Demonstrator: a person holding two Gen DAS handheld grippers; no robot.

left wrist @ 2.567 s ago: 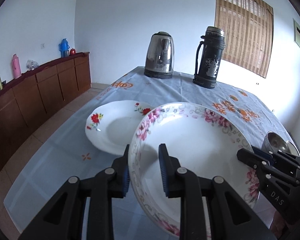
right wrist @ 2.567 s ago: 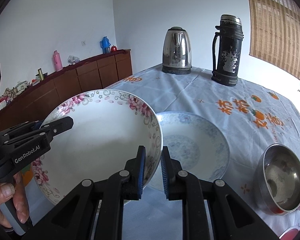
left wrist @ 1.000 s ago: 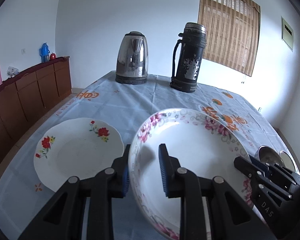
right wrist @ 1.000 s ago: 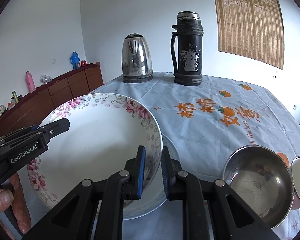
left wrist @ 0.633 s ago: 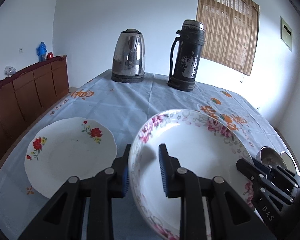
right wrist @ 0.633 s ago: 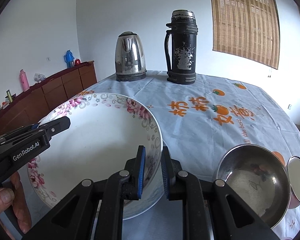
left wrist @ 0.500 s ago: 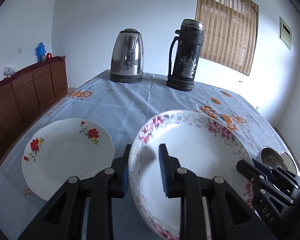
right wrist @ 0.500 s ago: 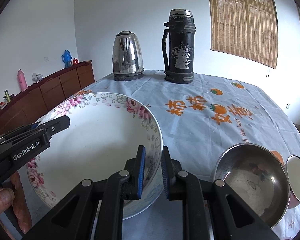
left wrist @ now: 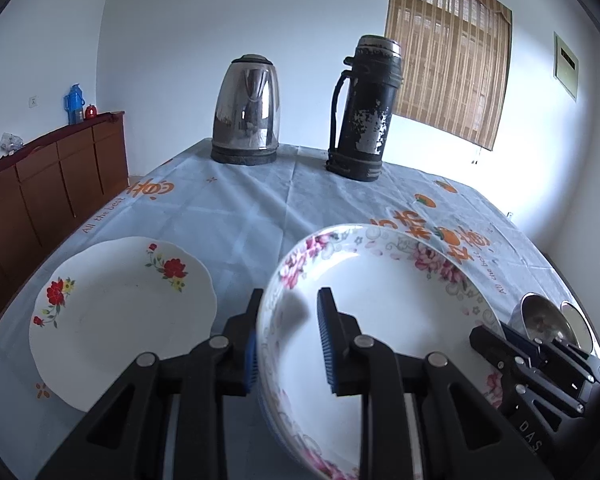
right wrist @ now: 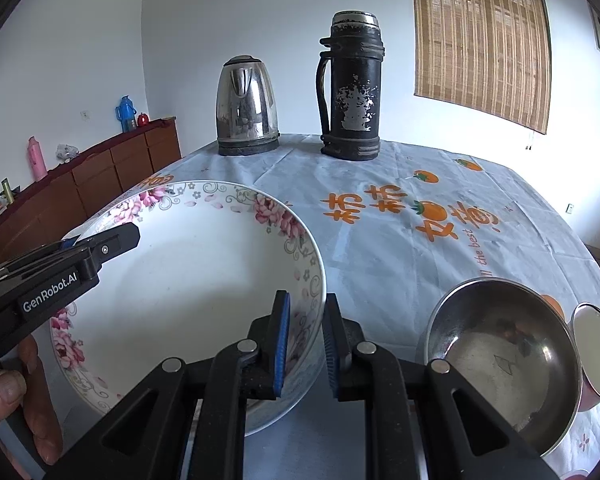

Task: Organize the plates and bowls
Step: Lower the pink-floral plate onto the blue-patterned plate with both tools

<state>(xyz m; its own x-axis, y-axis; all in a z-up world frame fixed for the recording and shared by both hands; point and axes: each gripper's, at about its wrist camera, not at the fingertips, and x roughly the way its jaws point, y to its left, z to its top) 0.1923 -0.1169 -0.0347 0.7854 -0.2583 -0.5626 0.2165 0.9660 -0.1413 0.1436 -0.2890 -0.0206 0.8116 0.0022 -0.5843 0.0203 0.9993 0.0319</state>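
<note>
Currently, left wrist view: left gripper (left wrist: 286, 336) clamped on the near-left rim of the floral bowl (left wrist: 384, 300), as a second ago; red-flower plate (left wrist: 120, 312) has slid toward the table's left edge (left wrist: 4, 320) in view as I carried the bowl along; right gripper (left wrist: 520, 354) pinches the opposite rim. Right wrist view: right gripper (right wrist: 304, 340) clenched on the bowl's rim (right wrist: 196, 280); the blue-patterned plate seen earlier is now hidden beneath it; steel bowl (right wrist: 500, 364) near the right edge; I judge the bowl nearly stacked.
</note>
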